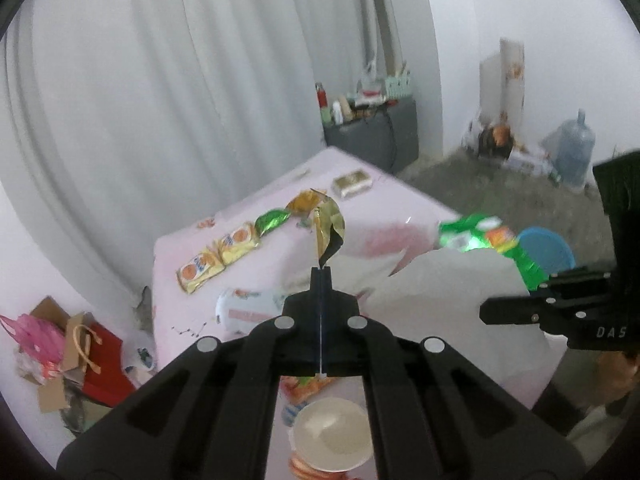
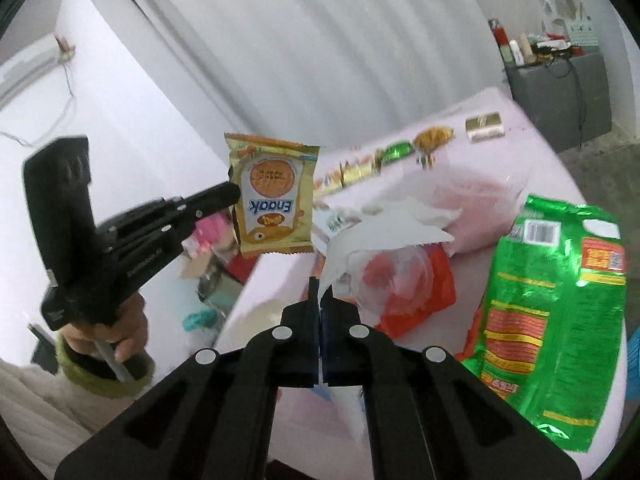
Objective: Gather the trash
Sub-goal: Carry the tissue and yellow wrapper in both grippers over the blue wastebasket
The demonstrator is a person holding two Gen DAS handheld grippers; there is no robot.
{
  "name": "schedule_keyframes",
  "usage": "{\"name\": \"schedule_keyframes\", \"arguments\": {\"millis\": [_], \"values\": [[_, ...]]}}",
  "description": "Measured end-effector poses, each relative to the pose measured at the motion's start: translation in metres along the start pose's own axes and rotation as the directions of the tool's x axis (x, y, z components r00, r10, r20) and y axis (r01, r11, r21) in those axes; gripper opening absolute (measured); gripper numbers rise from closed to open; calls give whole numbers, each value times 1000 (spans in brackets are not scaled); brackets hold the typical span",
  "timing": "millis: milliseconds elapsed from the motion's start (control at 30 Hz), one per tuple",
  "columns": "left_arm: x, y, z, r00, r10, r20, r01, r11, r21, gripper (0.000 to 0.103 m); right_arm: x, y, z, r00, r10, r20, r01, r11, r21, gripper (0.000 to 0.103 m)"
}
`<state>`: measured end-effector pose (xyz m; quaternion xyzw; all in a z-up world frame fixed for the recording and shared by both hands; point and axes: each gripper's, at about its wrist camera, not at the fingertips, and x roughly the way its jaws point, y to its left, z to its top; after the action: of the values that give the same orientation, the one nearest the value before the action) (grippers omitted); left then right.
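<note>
My left gripper (image 1: 321, 270) is shut on a corner of a gold snack wrapper (image 1: 330, 232), held up above the pink table (image 1: 400, 208). The right wrist view shows that gripper (image 2: 236, 191) at the left, with the orange-and-gold wrapper (image 2: 276, 200) hanging from it, print upside down. My right gripper (image 2: 319, 280) is shut on a white crumpled paper (image 2: 376, 224), lifted over the table (image 2: 480, 168). From the left wrist view the right gripper (image 1: 482, 314) comes in from the right, pinching the same paper (image 1: 440, 292).
A big green snack bag (image 2: 552, 312) lies at the right, beside a clear cup (image 2: 392, 276) on a red wrapper. Several small snack packs (image 1: 220, 252) line the far table edge. A paper bowl (image 1: 332, 436) sits near me. A blue tub (image 1: 548, 248) stands on the floor.
</note>
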<state>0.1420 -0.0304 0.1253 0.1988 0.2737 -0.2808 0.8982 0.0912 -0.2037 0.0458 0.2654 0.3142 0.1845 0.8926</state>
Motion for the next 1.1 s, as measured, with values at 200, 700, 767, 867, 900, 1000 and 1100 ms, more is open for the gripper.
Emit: {"name": "schedule_keyframes", "arguments": {"millis": [200, 700, 767, 867, 900, 1000, 1100], "values": [[-12, -41, 23, 987, -148, 66, 150, 988, -29, 0, -67, -9, -5, 988, -48, 147, 42, 998, 47, 1], [88, -321, 105, 803, -566, -183, 594, 784, 181, 0, -250, -189, -95, 827, -491, 275, 216, 728, 651, 1], [113, -356, 113, 790, -571, -221, 610, 768, 194, 0, -259, -216, -102, 799, -545, 255, 241, 678, 695, 1], [158, -402, 123, 761, -583, -284, 640, 745, 188, 0, -257, -260, -103, 773, -599, 208, 270, 608, 747, 1], [171, -415, 124, 750, -584, -309, 650, 738, 181, 0, -255, -271, -104, 771, -608, 191, 277, 590, 758, 1], [227, -462, 127, 705, -583, -404, 677, 723, 138, 0, -249, -316, -114, 770, -621, 148, 263, 519, 813, 1], [269, -488, 124, 670, -575, -469, 686, 721, 96, 0, -242, -366, -124, 775, -620, 124, 210, 437, 874, 1]]}}
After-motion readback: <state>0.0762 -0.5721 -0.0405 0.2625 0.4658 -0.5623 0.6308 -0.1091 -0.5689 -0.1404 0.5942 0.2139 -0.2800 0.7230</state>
